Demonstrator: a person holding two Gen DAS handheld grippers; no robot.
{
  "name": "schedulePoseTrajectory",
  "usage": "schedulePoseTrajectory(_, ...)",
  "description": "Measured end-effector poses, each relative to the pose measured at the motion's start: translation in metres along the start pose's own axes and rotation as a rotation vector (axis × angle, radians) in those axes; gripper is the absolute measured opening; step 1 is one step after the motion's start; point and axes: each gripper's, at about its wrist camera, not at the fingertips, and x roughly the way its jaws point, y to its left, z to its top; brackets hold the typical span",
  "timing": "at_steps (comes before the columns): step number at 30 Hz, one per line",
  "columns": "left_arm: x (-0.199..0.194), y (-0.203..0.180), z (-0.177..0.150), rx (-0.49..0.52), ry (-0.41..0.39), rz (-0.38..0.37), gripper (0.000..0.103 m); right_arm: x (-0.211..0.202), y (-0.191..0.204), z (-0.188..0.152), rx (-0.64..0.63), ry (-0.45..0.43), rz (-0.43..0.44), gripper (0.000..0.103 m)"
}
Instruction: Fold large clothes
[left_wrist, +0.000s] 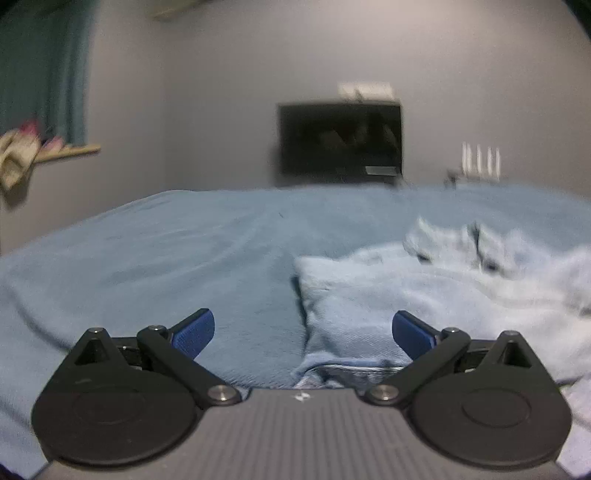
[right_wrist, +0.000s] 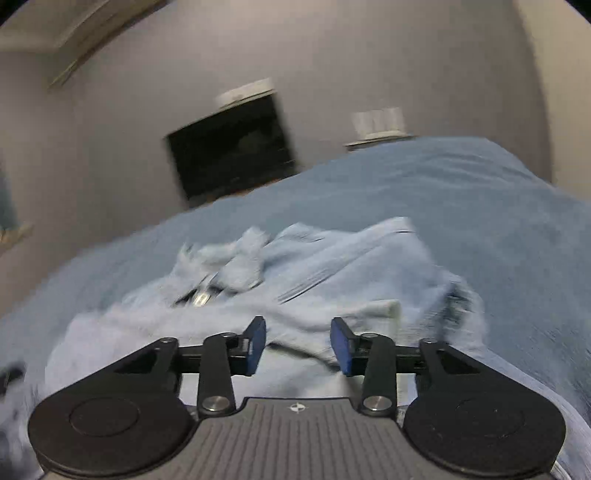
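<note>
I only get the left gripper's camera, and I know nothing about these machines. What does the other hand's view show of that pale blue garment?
Observer: The right wrist view shows the pale blue garment crumpled on the blue bedspread, with something shiny like a zipper or button near its middle.
Operator: Is the other gripper holding it?
Observer: No; the right gripper is partly open, with cloth behind its pads but not pinched.
Operator: And mine?
Observer: The left gripper is open wider and empty.

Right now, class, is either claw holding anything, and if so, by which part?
Nothing is held. The left claw stands wide open above the crumpled pale blue denim garment. The right claw is open too, its pads clear of the fabric.
</note>
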Motion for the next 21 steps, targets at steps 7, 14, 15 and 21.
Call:
schedulePoseTrajectory(7, 0.057, 0.001, -0.025, -0.01, 0.208, 0.002, 0.103, 0.03, 0.006, -0.02, -0.09, 0.121, -0.096, 0.028)
schedulePoseTrajectory(14, 0.028, 0.016, -0.023, -0.035, 0.143, -0.034, 0.103, 0.028, -0.029, -0.026, 0.091, 0.113, -0.071, 0.004)
schedulePoseTrajectory(15, 0.017, 0.017, -0.022, -0.024, 0.137, -0.034, 0.103, 0.025, -0.03, -0.027, 0.1, 0.109, -0.064, 0.007)
schedulePoseTrajectory(21, -0.05, 0.041, -0.018, -0.029, 0.209, -0.056, 0.103, -0.005, -0.027, -0.027, 0.136, 0.091, -0.023, 0.029)
